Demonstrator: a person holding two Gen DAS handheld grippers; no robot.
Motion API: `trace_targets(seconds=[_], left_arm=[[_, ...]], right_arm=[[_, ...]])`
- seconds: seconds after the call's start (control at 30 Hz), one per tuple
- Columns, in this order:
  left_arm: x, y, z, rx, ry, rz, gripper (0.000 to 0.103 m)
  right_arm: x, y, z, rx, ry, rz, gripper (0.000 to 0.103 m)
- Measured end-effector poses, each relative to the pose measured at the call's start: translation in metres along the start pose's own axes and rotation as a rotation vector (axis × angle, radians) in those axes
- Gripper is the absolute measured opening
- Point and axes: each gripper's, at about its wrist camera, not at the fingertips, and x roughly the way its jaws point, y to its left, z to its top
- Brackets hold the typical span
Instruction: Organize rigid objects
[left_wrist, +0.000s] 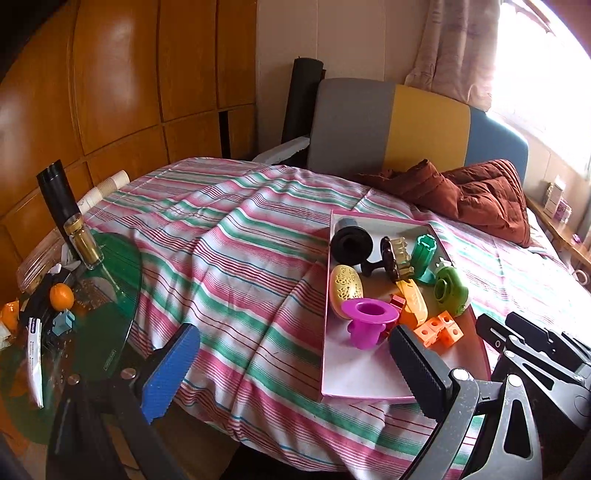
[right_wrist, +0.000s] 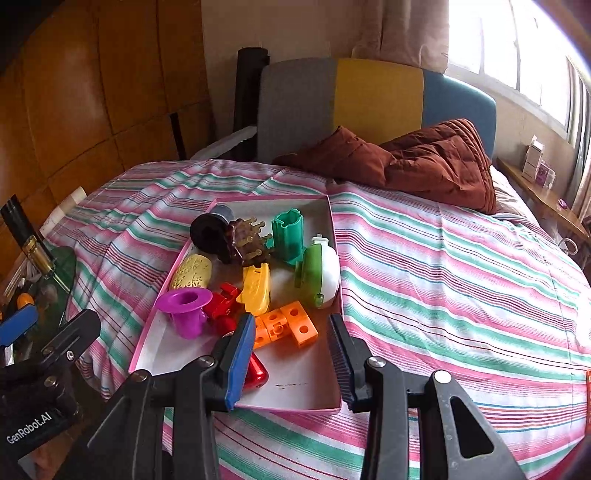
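striped bedding (right_wrist: 443, 280) carries a pink-rimmed tray (right_wrist: 334, 236) of plastic toys. the right gripper (right_wrist: 291, 354) hovers with jaws apart and empty just behind the orange blocks (right_wrist: 288, 326). the left gripper (left_wrist: 295, 365) gapes wide, empty, the tray ahead to its right.

One brand name can be read — nothing else is legible.

"GenRobot.AI" is printed in white letters on the black body of the left gripper (right_wrist: 48, 369), seen at the lower left of the right wrist view, left of the pink tray (right_wrist: 147, 354). Print is carried by the white tube (left_wrist: 34, 354) on the glass table (left_wrist: 114, 266) left of the tray — too blurred to be read.
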Motion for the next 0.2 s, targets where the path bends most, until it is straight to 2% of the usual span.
trace_targets(seconds=[0.2], left_arm=[[0.0047, 0.0026, 0.0008, 0.000, 0.024, -0.003, 0.102]], right_arm=[[0.0034, 0.0063, -0.0007, -0.017, 0.007, 0.016, 0.040]])
